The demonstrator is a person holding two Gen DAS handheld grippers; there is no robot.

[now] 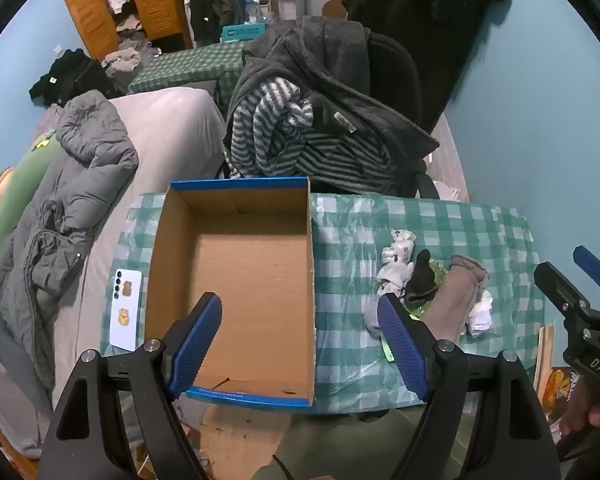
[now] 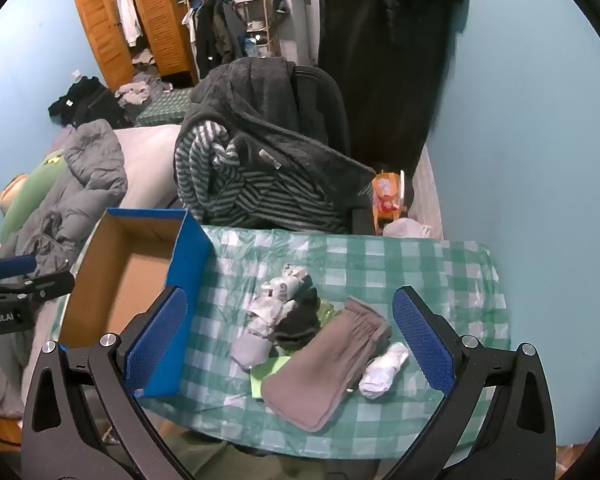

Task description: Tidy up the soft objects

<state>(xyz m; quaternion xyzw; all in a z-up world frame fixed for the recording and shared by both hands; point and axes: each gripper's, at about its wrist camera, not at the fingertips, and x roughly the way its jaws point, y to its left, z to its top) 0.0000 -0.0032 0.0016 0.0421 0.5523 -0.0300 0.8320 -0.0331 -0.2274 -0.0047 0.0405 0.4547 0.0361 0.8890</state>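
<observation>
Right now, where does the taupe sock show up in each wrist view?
Left wrist: taupe sock right of centre, just beyond the left gripper.
Right wrist: lower centre, between the right gripper fingers.
Shared landmark: the cardboard box, left of the sock pile.

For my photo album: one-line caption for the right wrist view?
Open right hand-held gripper over socks beside empty box.

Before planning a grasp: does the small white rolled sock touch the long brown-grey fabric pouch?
Touching. In the right wrist view the white rolled sock lies directly against the pouch's right edge, no tablecloth between.
</observation>
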